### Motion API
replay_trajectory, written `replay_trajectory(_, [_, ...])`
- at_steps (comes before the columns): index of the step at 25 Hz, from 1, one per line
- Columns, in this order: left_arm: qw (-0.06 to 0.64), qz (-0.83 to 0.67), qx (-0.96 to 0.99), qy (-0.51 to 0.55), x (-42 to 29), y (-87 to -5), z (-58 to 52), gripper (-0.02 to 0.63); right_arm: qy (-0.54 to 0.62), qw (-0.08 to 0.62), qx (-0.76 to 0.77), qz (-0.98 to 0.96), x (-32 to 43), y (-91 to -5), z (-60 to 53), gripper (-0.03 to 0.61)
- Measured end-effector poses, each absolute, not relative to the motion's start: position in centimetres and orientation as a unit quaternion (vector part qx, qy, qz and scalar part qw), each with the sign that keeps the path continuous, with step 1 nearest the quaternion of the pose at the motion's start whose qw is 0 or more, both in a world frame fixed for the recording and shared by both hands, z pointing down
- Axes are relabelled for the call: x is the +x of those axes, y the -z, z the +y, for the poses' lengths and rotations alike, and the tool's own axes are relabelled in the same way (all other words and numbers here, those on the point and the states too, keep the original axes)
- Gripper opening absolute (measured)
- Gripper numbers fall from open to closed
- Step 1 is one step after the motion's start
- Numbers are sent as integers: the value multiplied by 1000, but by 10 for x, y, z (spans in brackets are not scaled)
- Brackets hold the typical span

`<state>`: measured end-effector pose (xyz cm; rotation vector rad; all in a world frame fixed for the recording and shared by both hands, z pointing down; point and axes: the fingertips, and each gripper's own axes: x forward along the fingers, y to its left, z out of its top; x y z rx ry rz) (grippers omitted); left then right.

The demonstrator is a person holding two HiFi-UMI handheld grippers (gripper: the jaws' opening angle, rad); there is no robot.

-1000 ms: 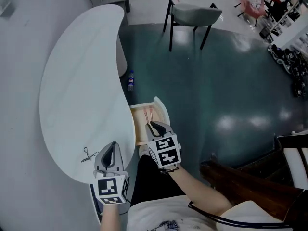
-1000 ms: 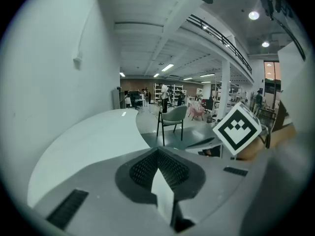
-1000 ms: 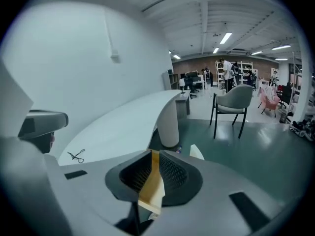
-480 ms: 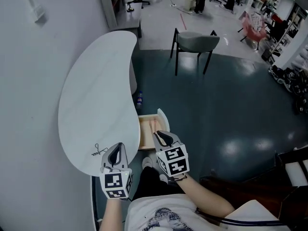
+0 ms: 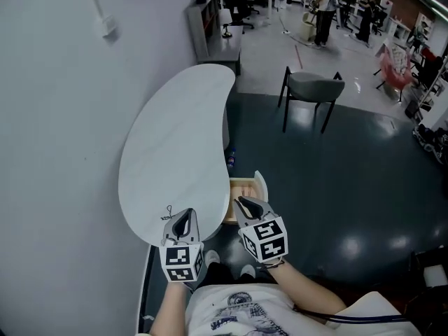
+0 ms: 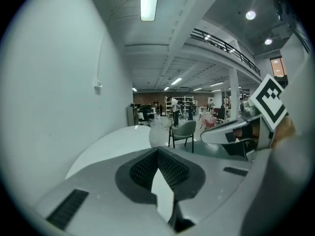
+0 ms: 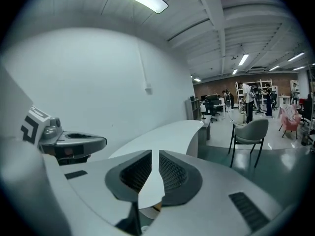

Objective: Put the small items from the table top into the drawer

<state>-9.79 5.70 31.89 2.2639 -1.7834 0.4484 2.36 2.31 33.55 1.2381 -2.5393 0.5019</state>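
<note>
We see a white, kidney-shaped table (image 5: 175,138). A pale wooden drawer (image 5: 245,186) stands open at the table's right edge. Our left gripper (image 5: 185,218), at the table's near end, is clenched on nothing. Our right gripper (image 5: 245,203), off the table's right edge above the drawer, has its jaws slightly parted and empty. A small dark wiry item (image 5: 169,212) lies on the table's near end. Only the head view shows it.

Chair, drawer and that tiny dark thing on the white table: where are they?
chair (image 5: 315,87), head view, on its grey seat.
drawer (image 5: 260,183), head view, on its white front panel.
tiny dark thing (image 5: 169,213), head view, on its middle.
</note>
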Motion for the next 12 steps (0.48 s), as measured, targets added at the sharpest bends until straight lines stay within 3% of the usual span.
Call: replay_trajectory(12, [76,-637,755,-136,-168,-275,60,20,-141,117,387,-904,-51,-291,29,60])
